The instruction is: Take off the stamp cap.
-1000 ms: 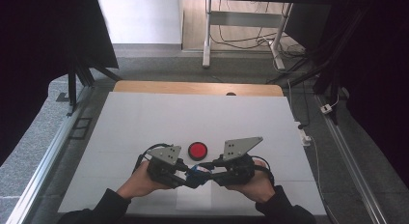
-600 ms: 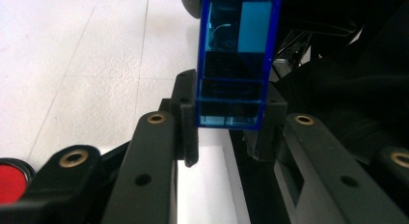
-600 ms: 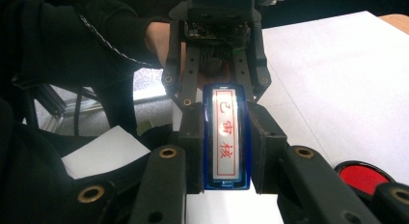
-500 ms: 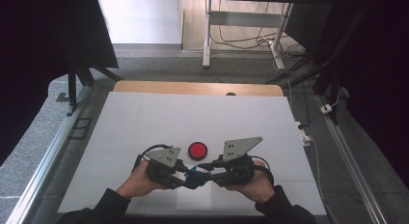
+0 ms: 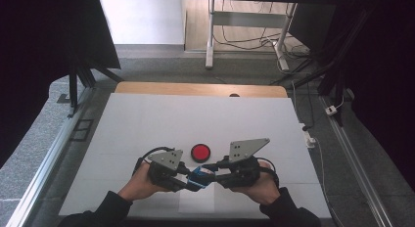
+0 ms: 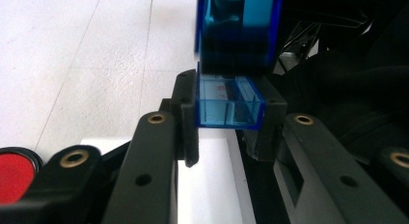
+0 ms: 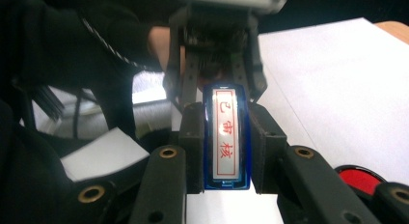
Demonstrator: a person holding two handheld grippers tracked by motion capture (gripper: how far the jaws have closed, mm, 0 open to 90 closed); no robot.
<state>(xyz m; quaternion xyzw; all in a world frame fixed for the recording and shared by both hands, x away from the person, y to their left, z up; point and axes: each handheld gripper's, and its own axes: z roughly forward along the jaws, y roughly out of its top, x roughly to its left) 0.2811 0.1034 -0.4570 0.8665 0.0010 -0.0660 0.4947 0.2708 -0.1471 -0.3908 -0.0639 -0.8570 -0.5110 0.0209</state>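
Together, both grippers clamp one blue stamp just above the bench.
Left gripper (image 5: 188, 180) and right gripper (image 5: 208, 177) meet nose to nose — each pair of fingers closed on an end of the stamp (image 5: 199, 174), likely to pull it apart. Its white label carries red characters, seemingly 已审核. Beyond sits a red ink pad (image 5: 200, 151) — uncovered, on the bench (image 5: 147, 119).

Both grippers, left gripper (image 5: 188, 180) and right gripper (image 5: 208, 175), clamp one blue stamp (image 5: 198, 176) between them, near a red ink pad (image 5: 200, 152).
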